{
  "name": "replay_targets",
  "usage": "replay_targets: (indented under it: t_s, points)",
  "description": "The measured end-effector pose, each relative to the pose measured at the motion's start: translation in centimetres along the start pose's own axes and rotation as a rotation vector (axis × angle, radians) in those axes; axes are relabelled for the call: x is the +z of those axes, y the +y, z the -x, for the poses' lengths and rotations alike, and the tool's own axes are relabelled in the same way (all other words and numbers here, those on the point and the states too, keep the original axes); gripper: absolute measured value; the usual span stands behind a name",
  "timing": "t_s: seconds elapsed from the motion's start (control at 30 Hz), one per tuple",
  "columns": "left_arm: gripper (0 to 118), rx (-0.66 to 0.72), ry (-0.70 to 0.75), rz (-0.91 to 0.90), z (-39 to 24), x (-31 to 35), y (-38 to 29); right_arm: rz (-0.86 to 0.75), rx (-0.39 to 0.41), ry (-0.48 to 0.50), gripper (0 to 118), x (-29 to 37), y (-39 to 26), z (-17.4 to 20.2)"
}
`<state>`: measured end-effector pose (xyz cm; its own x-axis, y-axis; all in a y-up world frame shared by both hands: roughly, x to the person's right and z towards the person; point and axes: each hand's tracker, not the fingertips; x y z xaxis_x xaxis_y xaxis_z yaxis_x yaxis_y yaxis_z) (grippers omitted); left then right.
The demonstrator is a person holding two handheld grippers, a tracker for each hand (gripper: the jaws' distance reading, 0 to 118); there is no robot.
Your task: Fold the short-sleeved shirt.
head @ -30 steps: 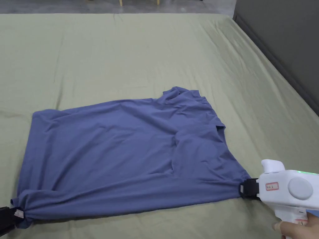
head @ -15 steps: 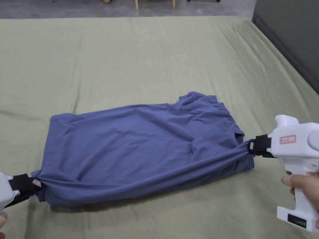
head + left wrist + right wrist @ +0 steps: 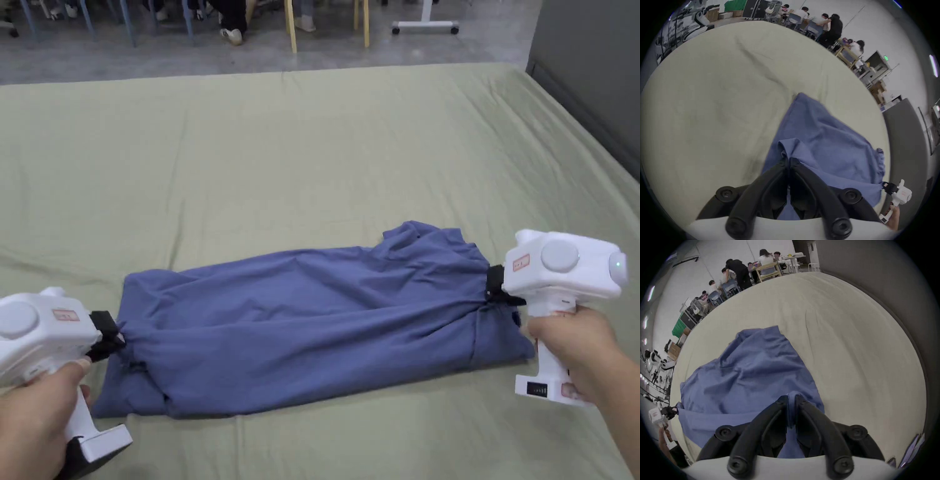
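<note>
My blue short-sleeved cotton shirt (image 3: 312, 325) lies half folded on the pale green bed sheet (image 3: 312, 156). My left gripper (image 3: 112, 337) and right gripper (image 3: 494, 290) pinch its ends tight. It looks soft, light and floppy, so I hold corners.

The green sheet (image 3: 312, 156) lies bare from the blue shirt (image 3: 312, 325) out to the far edge, wide room for a hand or tongs to pass. Bare sheet also runs along the near side of the shirt, a narrower strip. The shirt stretches between the left tongs (image 3: 112, 337) and the right tongs (image 3: 494, 290), blocking the middle. A dark grey wall (image 3: 587, 75) closes the right side. Beyond the far edge stand chair legs (image 3: 325, 22) and seated people (image 3: 831, 26).
</note>
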<state>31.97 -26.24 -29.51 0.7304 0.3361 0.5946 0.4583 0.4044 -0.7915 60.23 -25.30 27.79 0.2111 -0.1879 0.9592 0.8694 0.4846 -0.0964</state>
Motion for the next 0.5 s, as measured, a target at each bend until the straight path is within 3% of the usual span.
replay_targets:
  t_s: [0.03,0.1,0.2,0.23,0.3,0.37,0.4,0.5]
  points:
    - [1,0.001,0.034,0.007,0.3,-0.8,-0.2,0.010,-0.008,-0.004,11,-0.5,-0.4,0.0]
    - [1,-0.026,0.057,0.036,0.9,-2.3,-1.1,0.005,-0.002,-0.021,23,-0.9,-1.3,-0.1]
    - [1,-0.034,0.045,0.007,0.8,-1.9,-1.0,0.017,0.046,-0.002,69,-0.7,-1.2,0.0]
    - [21,-0.051,0.055,0.015,0.4,-1.7,-0.8,0.033,0.079,0.005,88,-0.1,-0.8,0.3]
    - [114,-0.069,0.063,0.000,-0.2,0.4,-0.3,-0.039,0.142,-0.071,107,2.1,-0.3,1.3]
    - [118,-0.088,-0.010,-0.170,-0.8,4.5,-0.3,-0.246,0.156,-0.029,109,6.7,-0.7,1.7]
    - [118,-0.119,-0.121,-0.276,-1.2,7.6,-1.1,-0.319,0.152,0.011,110,9.1,-1.2,1.8]
    - [118,-0.188,-0.211,-0.328,-1.0,11.6,-3.5,-0.326,0.139,0.137,115,13.8,-3.9,2.2]
